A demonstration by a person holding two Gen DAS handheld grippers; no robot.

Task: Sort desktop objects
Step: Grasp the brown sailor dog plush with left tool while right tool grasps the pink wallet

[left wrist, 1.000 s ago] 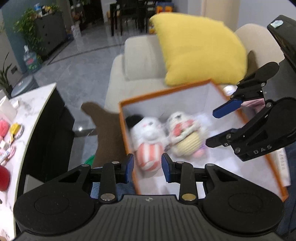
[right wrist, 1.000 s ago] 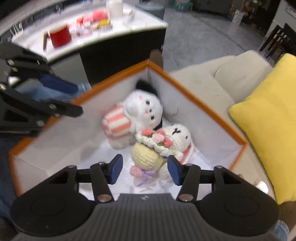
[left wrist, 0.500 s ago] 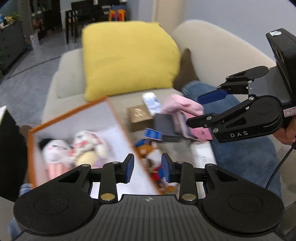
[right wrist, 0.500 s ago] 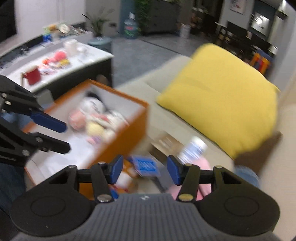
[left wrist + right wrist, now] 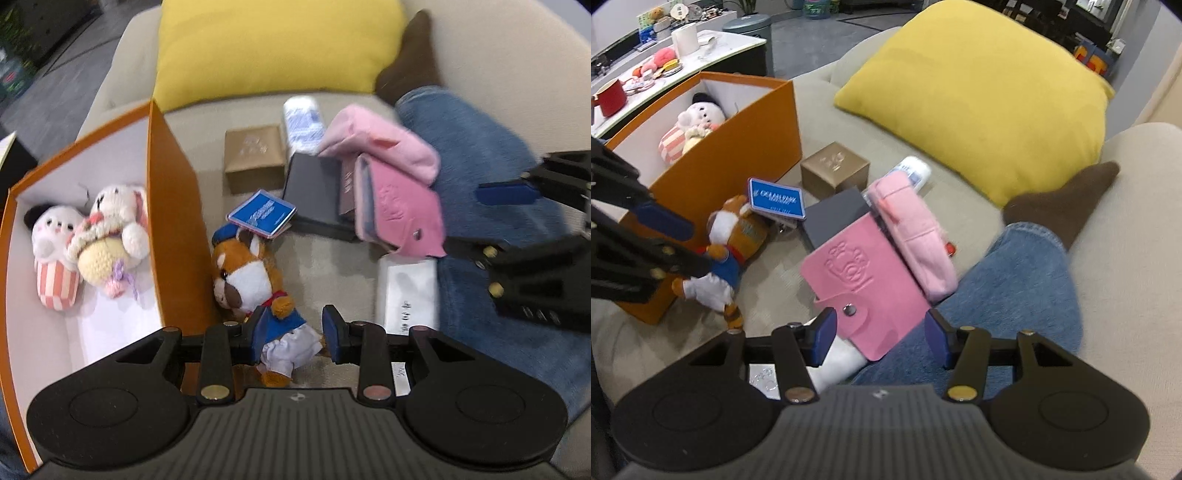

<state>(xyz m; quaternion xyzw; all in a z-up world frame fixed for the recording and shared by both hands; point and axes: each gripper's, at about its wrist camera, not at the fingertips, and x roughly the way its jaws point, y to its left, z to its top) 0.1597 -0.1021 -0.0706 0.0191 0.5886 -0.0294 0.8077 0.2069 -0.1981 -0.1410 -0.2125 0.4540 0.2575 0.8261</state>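
Both tongs swung off the orange box point(image 5: 173, 221); left tongs point(image 5: 293, 332) gape, straddling the fox plush point(image 5: 255, 284).

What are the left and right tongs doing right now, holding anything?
Left tongs: open, empty, straddling the fox plush without pressing it.
Right tongs: open, empty, over the pink card wallet.
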